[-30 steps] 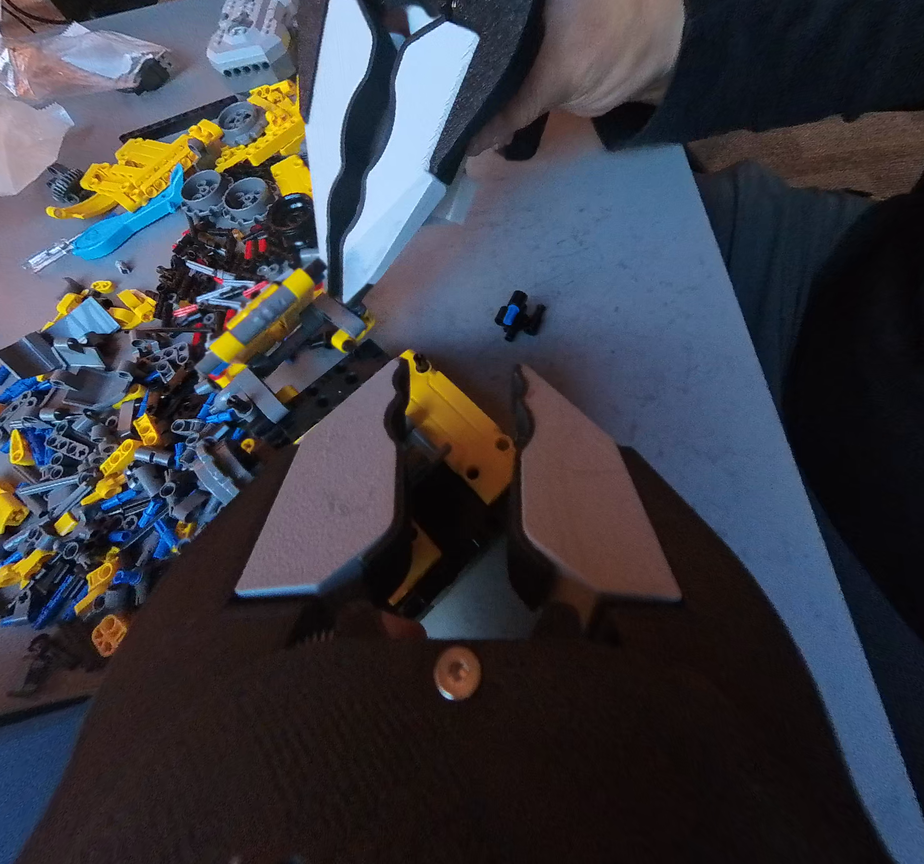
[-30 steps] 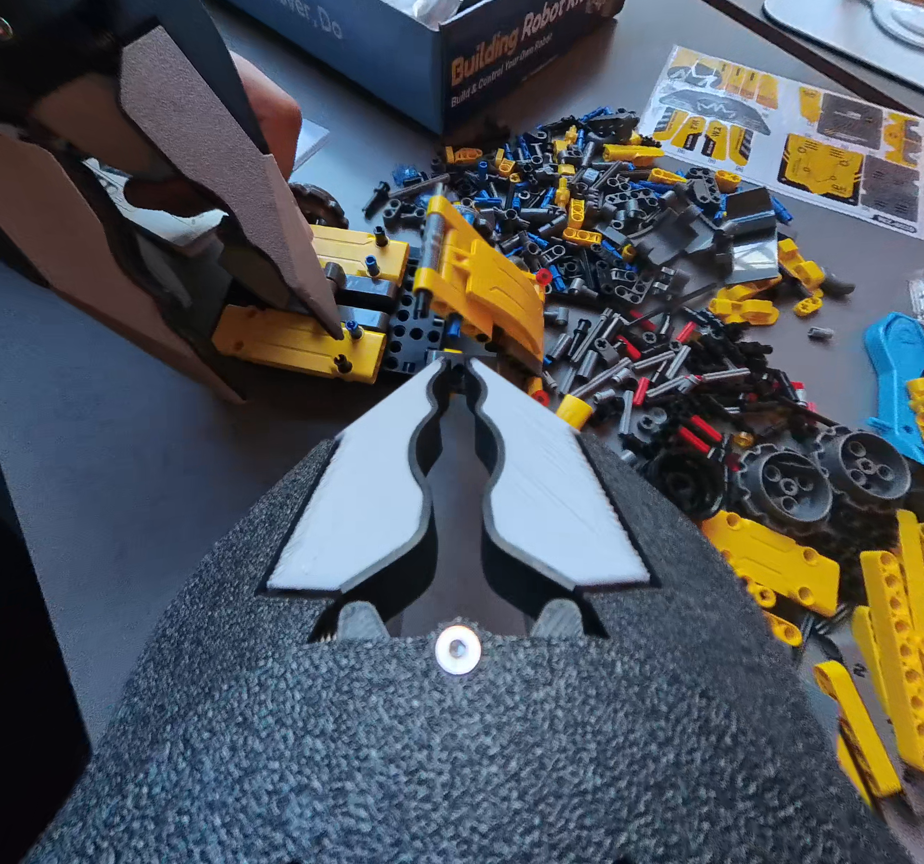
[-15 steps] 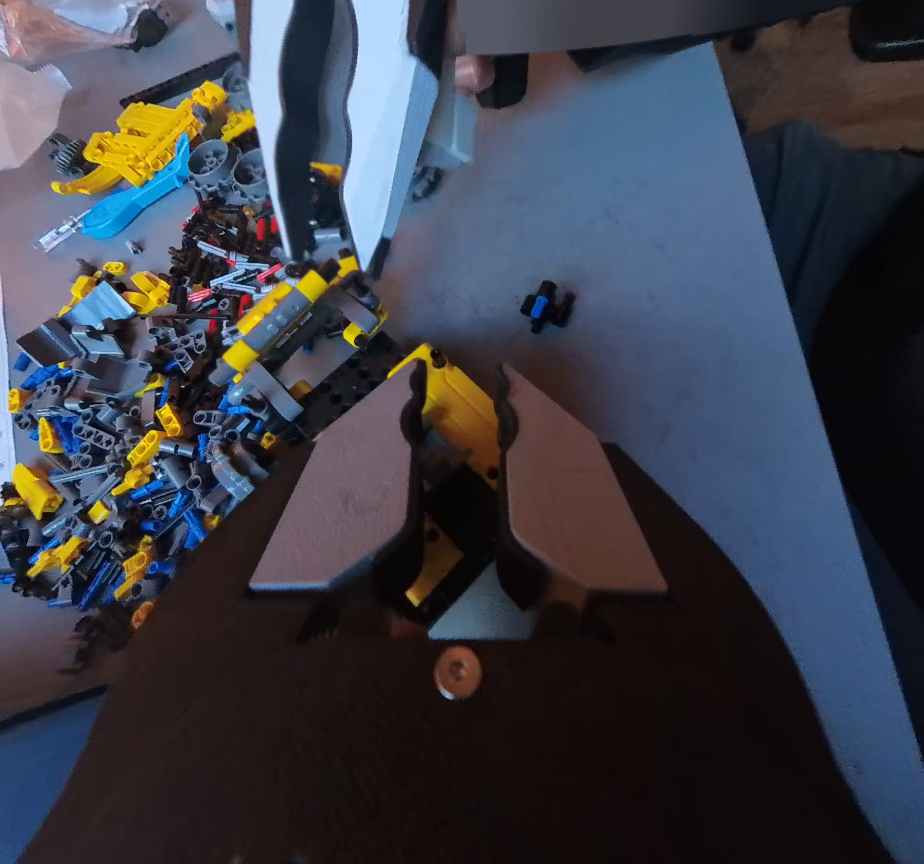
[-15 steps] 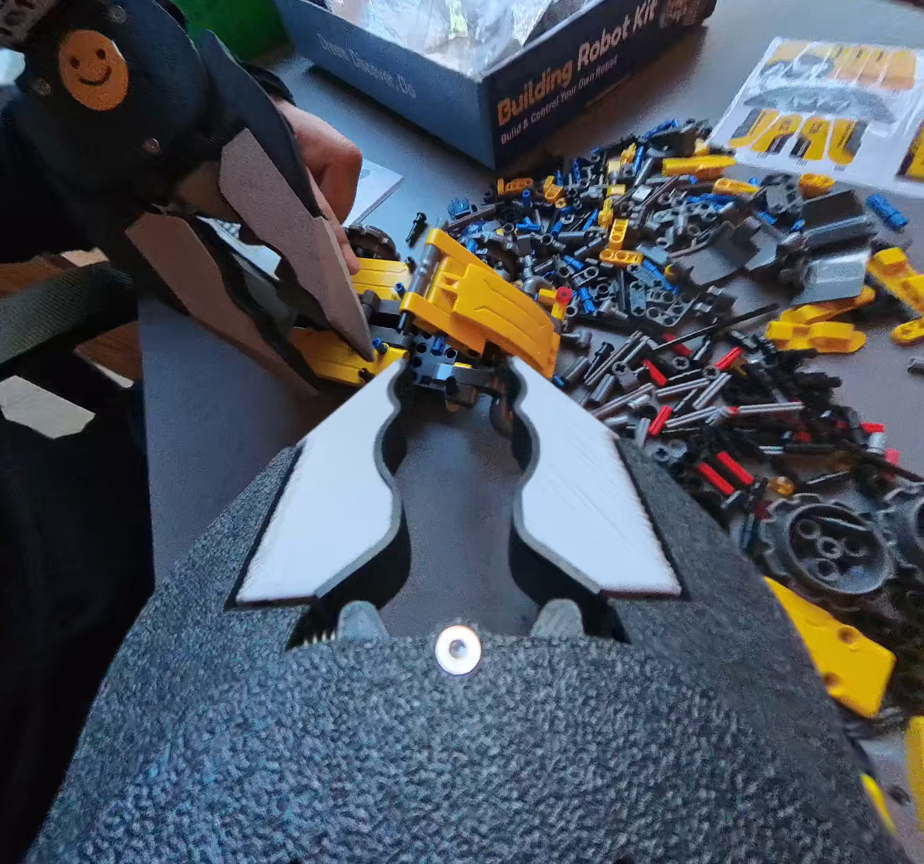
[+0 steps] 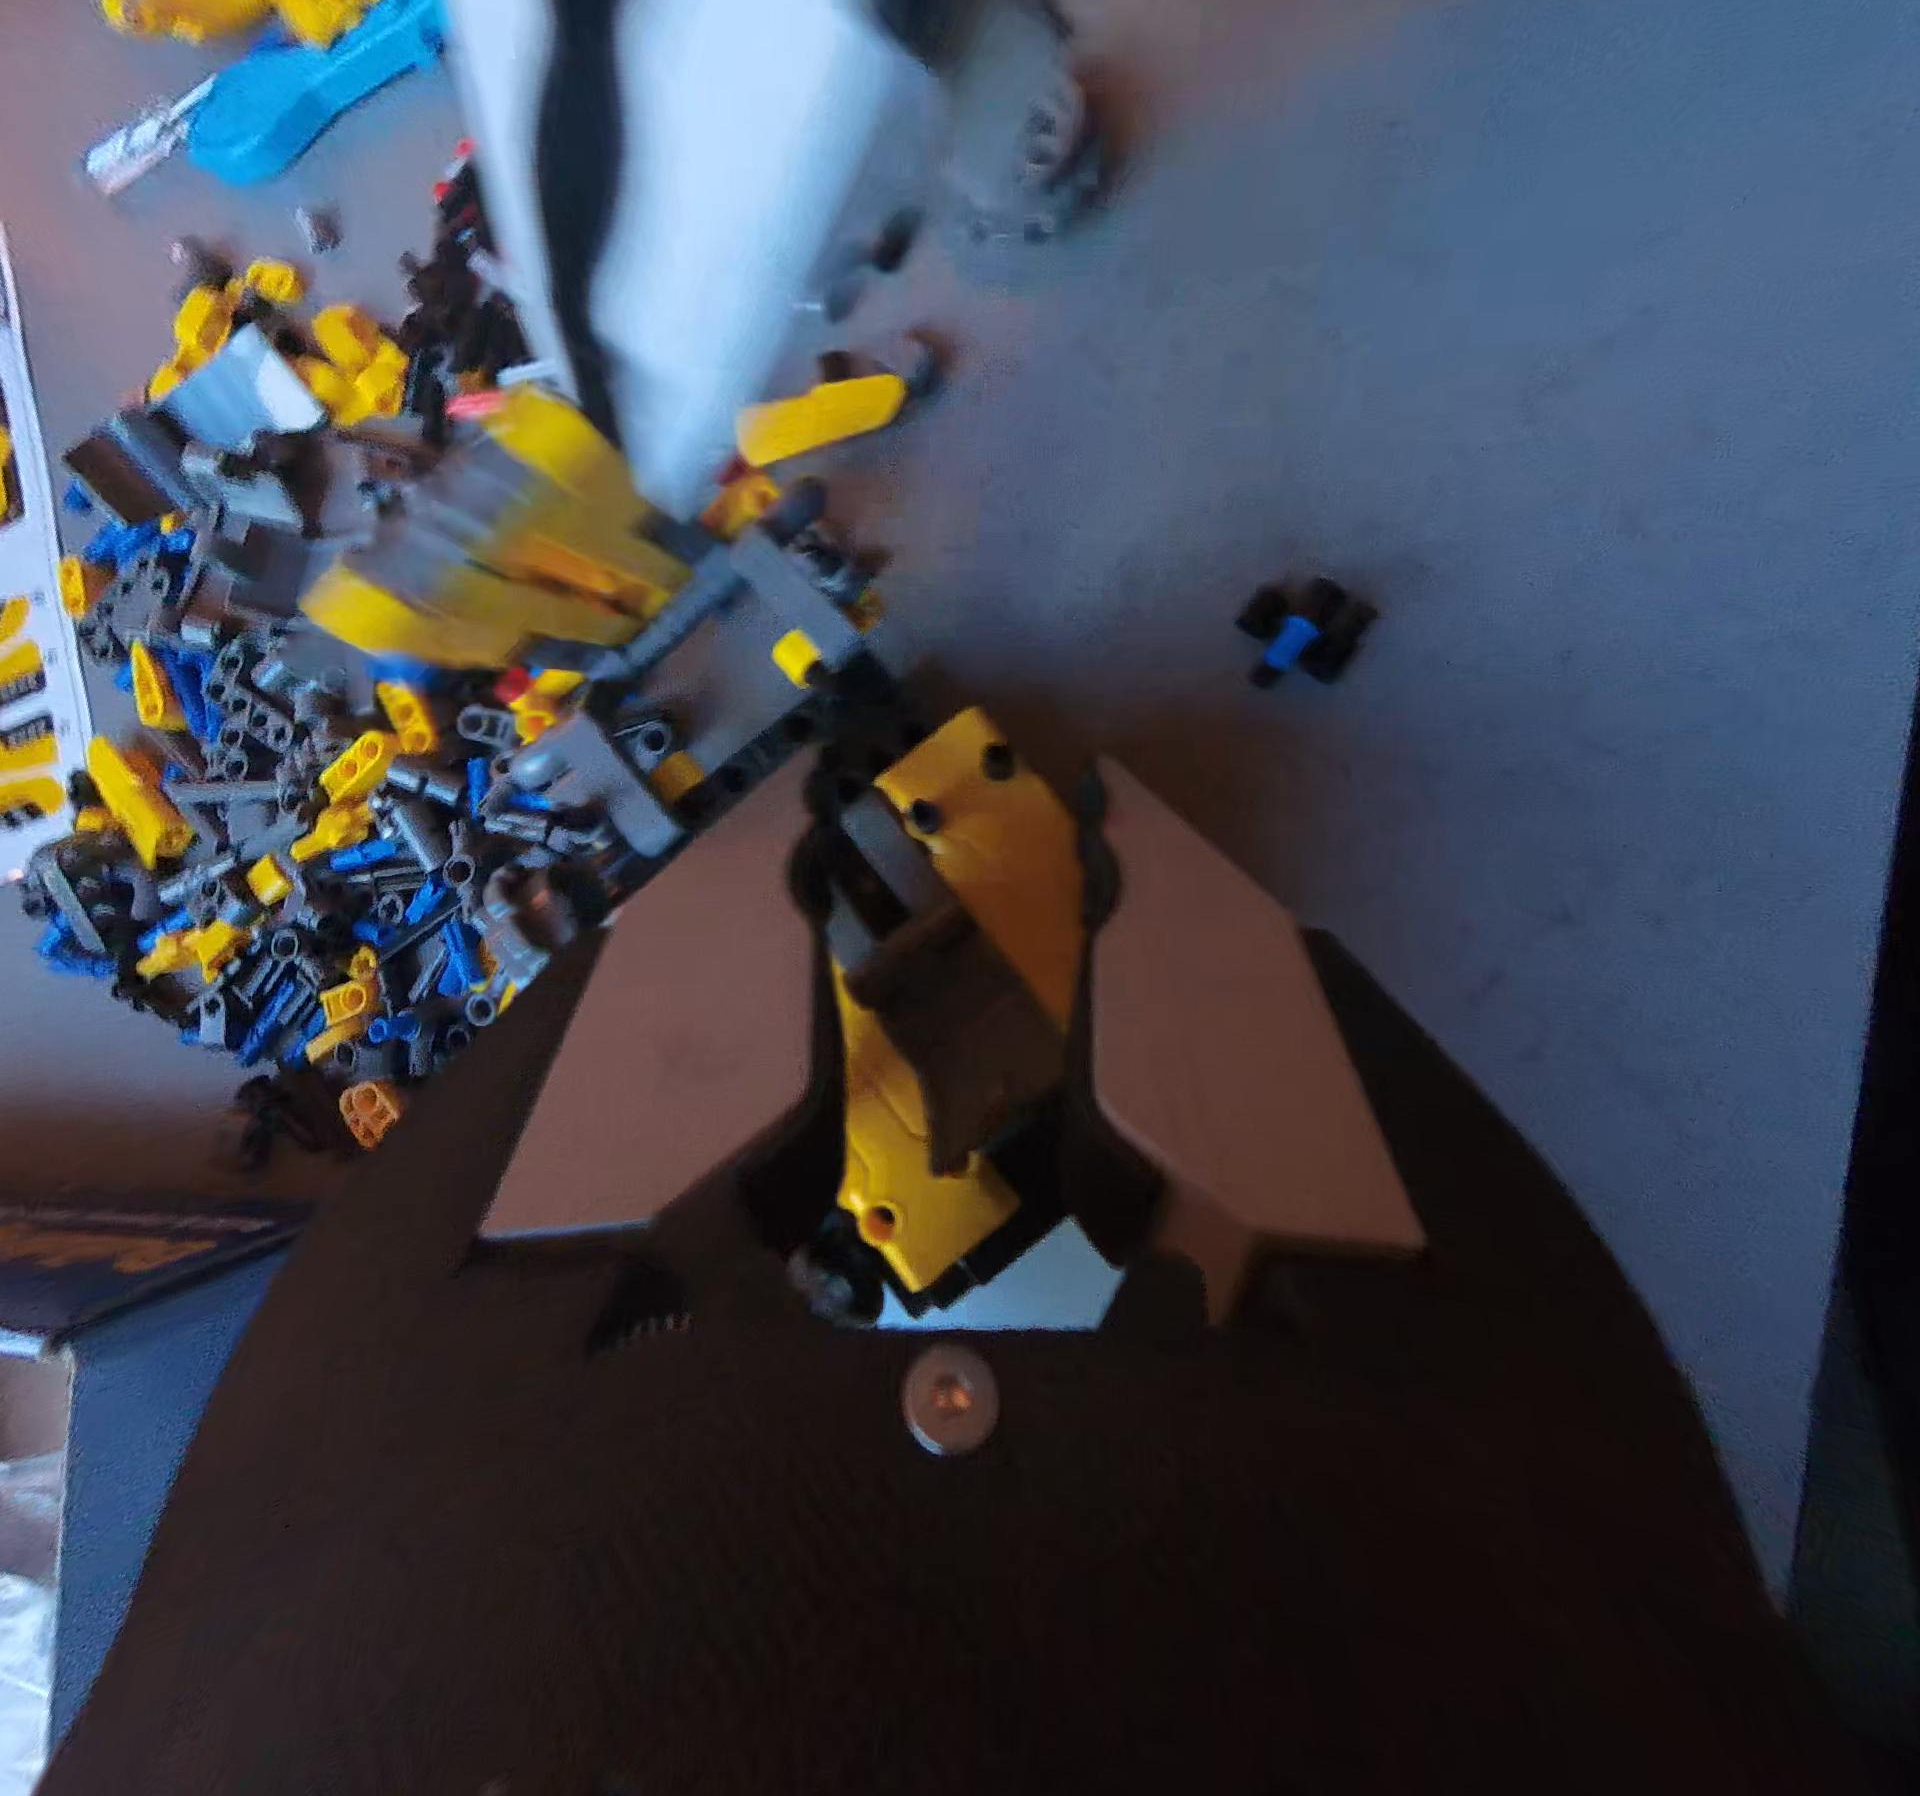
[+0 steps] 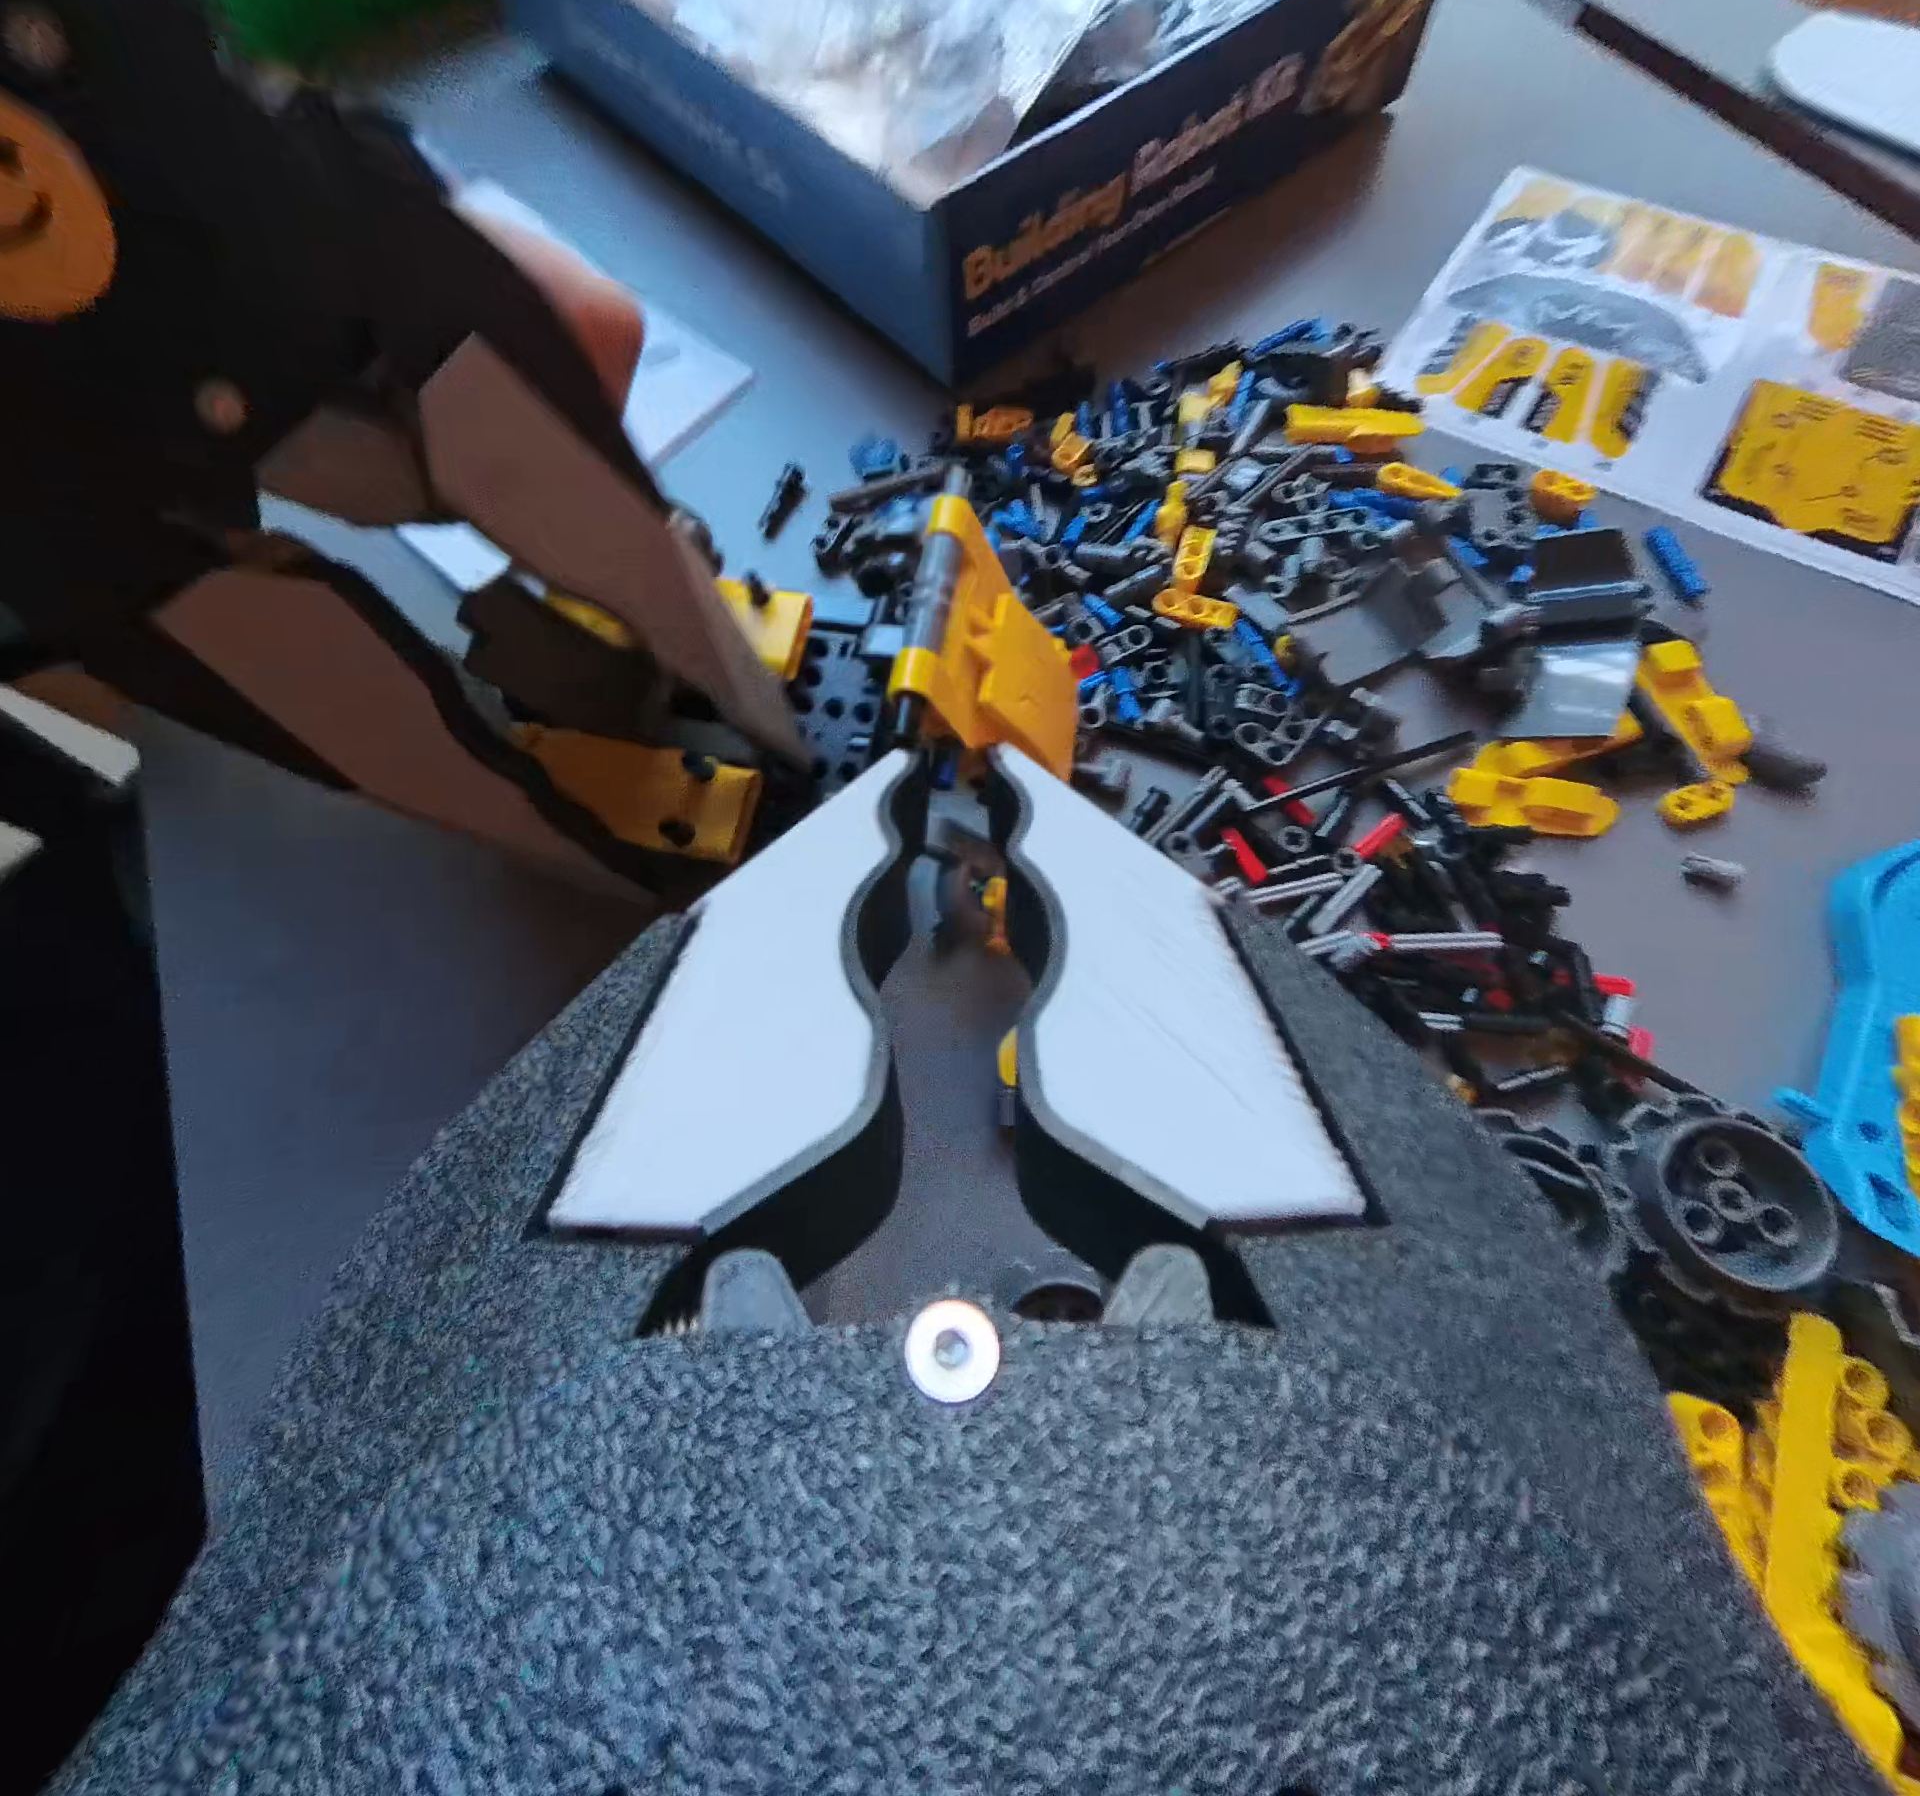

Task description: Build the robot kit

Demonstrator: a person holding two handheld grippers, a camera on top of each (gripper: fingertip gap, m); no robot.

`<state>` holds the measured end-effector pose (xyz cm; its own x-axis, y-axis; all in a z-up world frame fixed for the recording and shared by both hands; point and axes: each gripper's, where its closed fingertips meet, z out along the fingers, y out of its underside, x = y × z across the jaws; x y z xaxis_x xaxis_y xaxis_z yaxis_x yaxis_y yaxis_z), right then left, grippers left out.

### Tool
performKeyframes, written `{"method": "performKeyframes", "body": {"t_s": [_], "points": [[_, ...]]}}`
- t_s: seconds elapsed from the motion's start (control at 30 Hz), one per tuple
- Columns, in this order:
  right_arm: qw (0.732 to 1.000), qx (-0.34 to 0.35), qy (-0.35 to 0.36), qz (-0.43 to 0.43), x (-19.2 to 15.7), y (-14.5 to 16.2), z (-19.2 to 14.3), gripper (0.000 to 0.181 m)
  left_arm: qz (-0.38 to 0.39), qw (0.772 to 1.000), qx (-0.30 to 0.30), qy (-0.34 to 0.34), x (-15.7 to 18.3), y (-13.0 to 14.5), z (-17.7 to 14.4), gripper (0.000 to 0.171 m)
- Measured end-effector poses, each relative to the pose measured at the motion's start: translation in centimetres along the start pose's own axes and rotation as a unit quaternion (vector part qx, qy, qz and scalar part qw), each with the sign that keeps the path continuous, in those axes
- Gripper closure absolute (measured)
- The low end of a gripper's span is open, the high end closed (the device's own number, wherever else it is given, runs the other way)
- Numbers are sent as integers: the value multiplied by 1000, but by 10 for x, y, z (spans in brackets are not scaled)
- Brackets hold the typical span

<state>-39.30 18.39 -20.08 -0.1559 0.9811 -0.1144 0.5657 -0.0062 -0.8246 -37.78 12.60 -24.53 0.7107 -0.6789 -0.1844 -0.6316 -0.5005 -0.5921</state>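
Observation:
A partly built yellow, black and grey brick model (image 5: 971,873) lies at the edge of a pile of loose pieces. My left gripper (image 5: 956,790), with brown pads, is shut on the model's yellow side beams, and it shows at the left in the right wrist view (image 6: 727,811). My right gripper (image 6: 954,770), with white pads, has its tips closed about the model's near frame edge, just below the yellow hinged panel (image 6: 987,666). In the left wrist view its white fingers (image 5: 665,188) come down blurred onto the model from above.
A pile of small loose pieces (image 6: 1299,603) spreads right of the model. A dark blue box (image 6: 1039,188) with plastic bags stands behind it, beside a sticker sheet (image 6: 1662,375). Black wheels (image 6: 1725,1206) and a blue tool (image 6: 1870,1019) lie at the right. A small black and blue connector (image 5: 1304,629) lies alone.
My right gripper's fingers have narrowed onto the model's frame. The model now sits deeper between my left fingers. Both views are blurred by motion.

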Motion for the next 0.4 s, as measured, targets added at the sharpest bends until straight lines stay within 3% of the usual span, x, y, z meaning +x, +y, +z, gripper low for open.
{"method": "performKeyframes", "body": {"t_s": [0.07, 0.2, 0.4], "points": [[999, 16, -3, 31, 11, -4, -9, 176, 17, 1000, -2, -1, 4, 2, -3, 135], [997, 19, -14, 77, 24, 3, -9, 167, 39, 999, -10, 14, 9, 9, -8, 137], [995, 38, -28, 88, 19, 3, -15, 167, 49, 998, 6, 47, 20, 15, -17, 138]]}}
